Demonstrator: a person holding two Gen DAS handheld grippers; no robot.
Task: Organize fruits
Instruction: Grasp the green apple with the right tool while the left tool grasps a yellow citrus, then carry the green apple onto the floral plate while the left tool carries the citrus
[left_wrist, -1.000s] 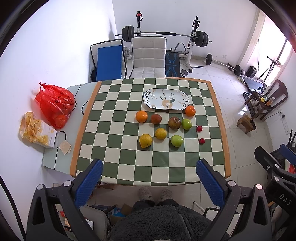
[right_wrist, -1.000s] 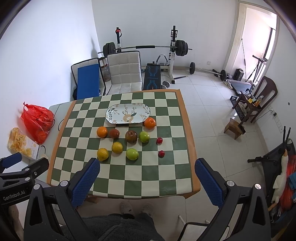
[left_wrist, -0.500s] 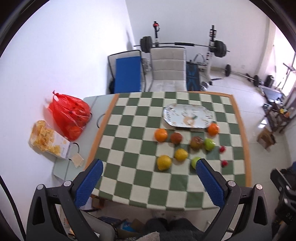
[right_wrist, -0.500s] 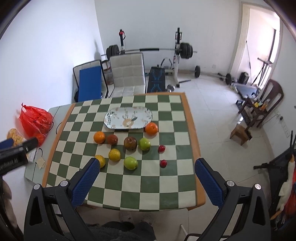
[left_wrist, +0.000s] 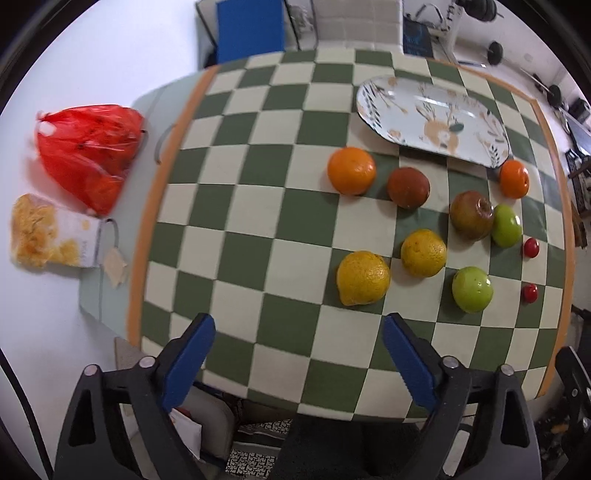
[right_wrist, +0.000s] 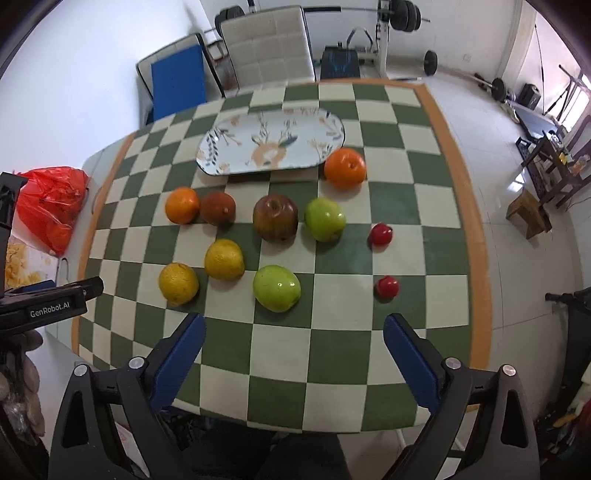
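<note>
Both my claws were spread wide and empty: the left gripper (left_wrist: 297, 354) hung above the near table edge just short of the nearest lemon (left_wrist: 362, 277), the right gripper (right_wrist: 293, 350) lined up on the near green apple (right_wrist: 276, 287). All the fruit sat loose on the checkered table (right_wrist: 332, 347), and the oval plate (right_wrist: 271, 144) at the far side was bare. I judged the best grasp was low, pads level with the lemon's middle, since round fruit rolls. Bare cloth on the left gave open room; the small red fruits (right_wrist: 387, 286) lay close to the right border.
</note>
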